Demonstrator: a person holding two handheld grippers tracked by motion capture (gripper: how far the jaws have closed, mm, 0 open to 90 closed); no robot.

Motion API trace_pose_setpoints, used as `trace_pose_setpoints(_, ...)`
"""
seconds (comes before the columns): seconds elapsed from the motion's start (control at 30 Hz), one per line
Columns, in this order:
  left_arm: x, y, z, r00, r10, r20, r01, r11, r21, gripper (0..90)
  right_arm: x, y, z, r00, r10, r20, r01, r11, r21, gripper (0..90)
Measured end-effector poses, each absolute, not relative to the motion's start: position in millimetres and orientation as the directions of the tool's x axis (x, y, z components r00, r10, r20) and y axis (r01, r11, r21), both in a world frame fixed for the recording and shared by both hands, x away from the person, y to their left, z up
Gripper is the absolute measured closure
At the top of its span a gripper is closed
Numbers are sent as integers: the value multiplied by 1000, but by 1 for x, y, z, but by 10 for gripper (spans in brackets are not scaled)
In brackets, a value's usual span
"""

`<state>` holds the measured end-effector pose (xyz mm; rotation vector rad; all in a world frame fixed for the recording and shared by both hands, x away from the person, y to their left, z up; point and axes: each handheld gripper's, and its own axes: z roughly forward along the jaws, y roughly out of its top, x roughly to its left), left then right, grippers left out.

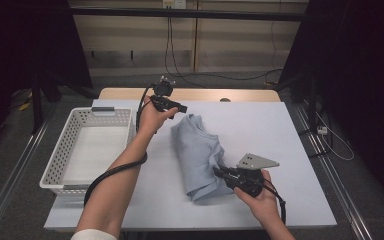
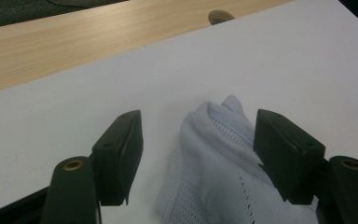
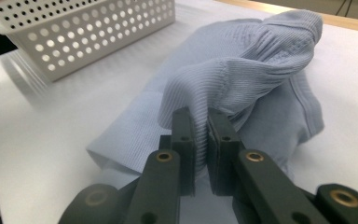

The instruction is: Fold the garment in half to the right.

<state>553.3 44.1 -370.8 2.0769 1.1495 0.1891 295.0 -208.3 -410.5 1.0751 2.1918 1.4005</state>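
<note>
A light blue knit garment (image 1: 199, 150) lies folded lengthwise in the middle of the white table cover (image 1: 265, 130). My left gripper (image 1: 180, 107) hovers at the garment's far end, held up by the left hand. In the left gripper view its jaws stand open (image 2: 198, 119), and the tip of the garment (image 2: 219, 172) lies below and between them, untouched by the pads. My right gripper (image 1: 221, 173) sits at the garment's near right edge. In the right gripper view it is shut (image 3: 200, 128) on a raised fold of the ribbed garment (image 3: 247, 65).
A white perforated basket (image 1: 55, 165) stands on the left side of the table, and the basket (image 3: 98, 28) lies beyond the garment in the right gripper view. A strip of bare wooden tabletop (image 2: 74, 42) runs along the far edge, with a small dark round spot (image 1: 225, 100) on it.
</note>
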Motion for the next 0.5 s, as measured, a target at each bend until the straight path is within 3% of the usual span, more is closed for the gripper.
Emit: trace_pose_setpoints(0.5, 541, 51, -375, 592, 779, -205, 669, -334, 664, 277, 290, -211, -425, -660, 742, 115, 461, 280, 842, 835)
